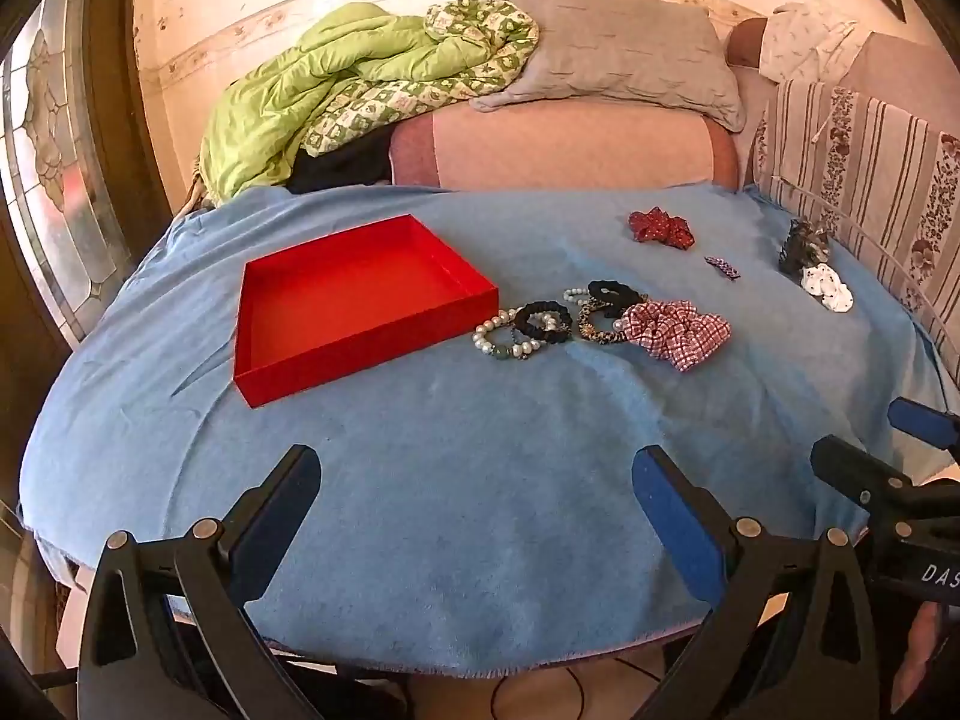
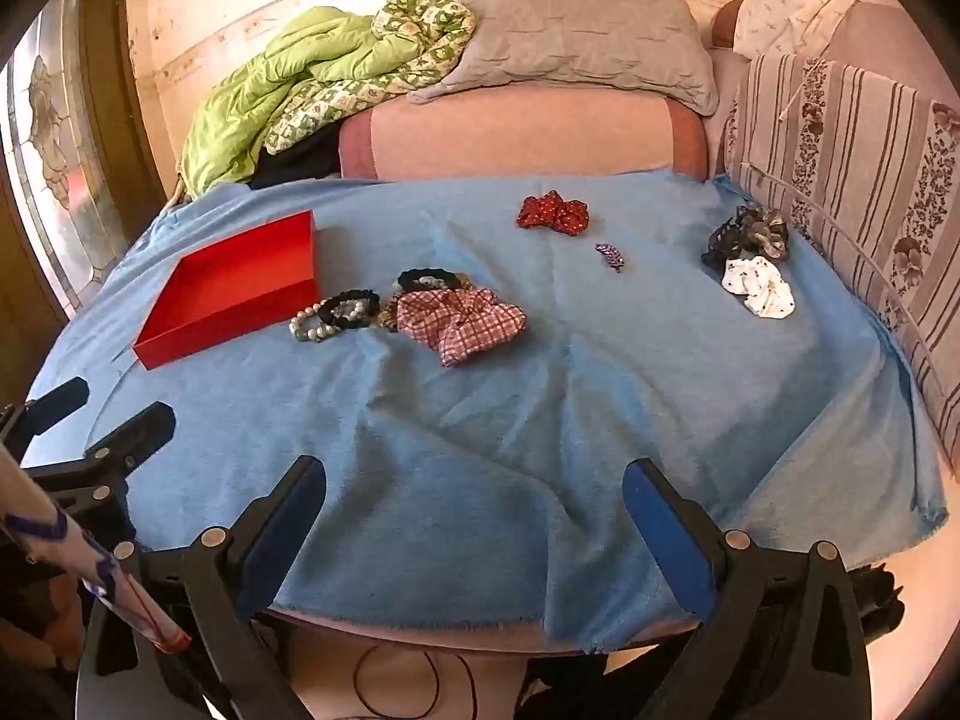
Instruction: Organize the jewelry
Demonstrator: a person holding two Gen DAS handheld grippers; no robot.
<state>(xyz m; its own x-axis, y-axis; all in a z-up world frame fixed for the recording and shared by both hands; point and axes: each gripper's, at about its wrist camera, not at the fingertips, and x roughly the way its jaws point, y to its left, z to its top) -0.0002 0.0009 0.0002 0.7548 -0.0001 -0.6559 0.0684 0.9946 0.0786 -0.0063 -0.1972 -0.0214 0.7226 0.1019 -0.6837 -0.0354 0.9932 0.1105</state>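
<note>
An empty red box [image 1: 354,306] [image 2: 234,291] lies on the blue cloth [image 1: 480,510] at the left. Right of it lie a pearl bracelet [image 1: 501,339] [image 2: 309,324], black scrunchies [image 1: 543,321] [image 2: 351,306], a leopard band [image 1: 594,327] and a red checked scrunchie [image 1: 678,330] [image 2: 465,321]. Farther back are a red dotted scrunchie [image 1: 660,228] [image 2: 555,213], a small purple clip [image 1: 723,267] [image 2: 611,256], a white scrunchie [image 1: 828,288] [image 2: 759,288] and a dark claw clip [image 1: 804,246] [image 2: 747,237]. My left gripper [image 1: 477,498] and right gripper [image 2: 474,510] are open and empty near the front edge.
A green quilt [image 1: 336,90], a grey pillow [image 1: 624,54] and a pink sofa back [image 1: 570,144] lie behind the table. A striped cushion [image 2: 852,156] borders the right side. A window [image 1: 54,180] is at the left. Cables [image 2: 414,684] lie on the floor.
</note>
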